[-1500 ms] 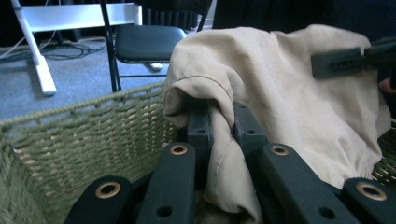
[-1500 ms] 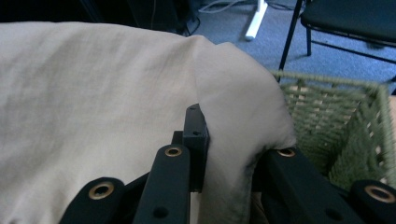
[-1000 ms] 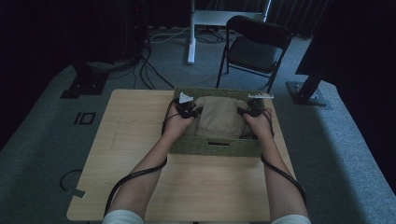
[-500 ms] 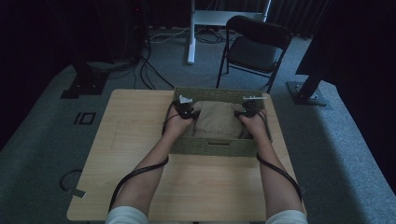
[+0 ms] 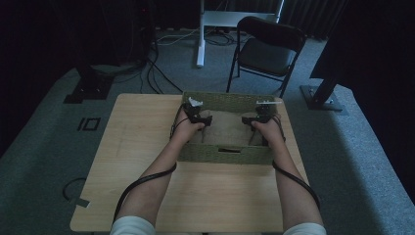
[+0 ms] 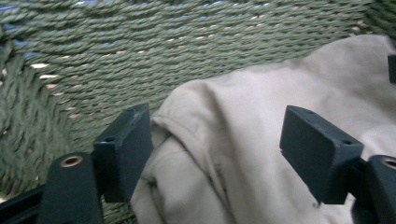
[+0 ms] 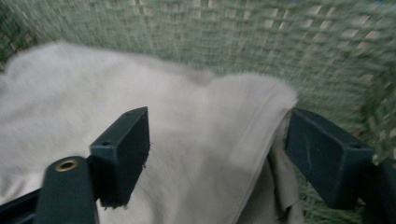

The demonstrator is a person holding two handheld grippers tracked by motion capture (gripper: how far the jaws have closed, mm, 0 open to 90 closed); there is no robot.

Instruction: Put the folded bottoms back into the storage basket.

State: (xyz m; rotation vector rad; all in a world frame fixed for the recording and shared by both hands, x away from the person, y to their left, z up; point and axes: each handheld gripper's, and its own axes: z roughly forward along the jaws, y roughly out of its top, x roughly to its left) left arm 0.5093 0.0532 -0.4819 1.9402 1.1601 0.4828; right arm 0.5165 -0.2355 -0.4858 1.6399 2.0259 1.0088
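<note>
Both hands were down in the basket (image 5: 222, 153) mid-table, with the cloth (image 5: 226, 128) bunched inside. Left gripper (image 6: 217, 154) was wide open over a fold near the left wall; right gripper (image 7: 217, 158) also gaped across the cloth's edge. Risk: a jaw snagging the weave instead of fabric. Since a second ago, both had dropped lower.

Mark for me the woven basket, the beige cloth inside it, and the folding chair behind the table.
woven basket (image 5: 222, 155): high view, on its near wall.
beige cloth (image 6: 261, 140): left gripper view, on the folded fabric between the open jaws.
folding chair (image 5: 262, 52): high view, on its seat.
</note>
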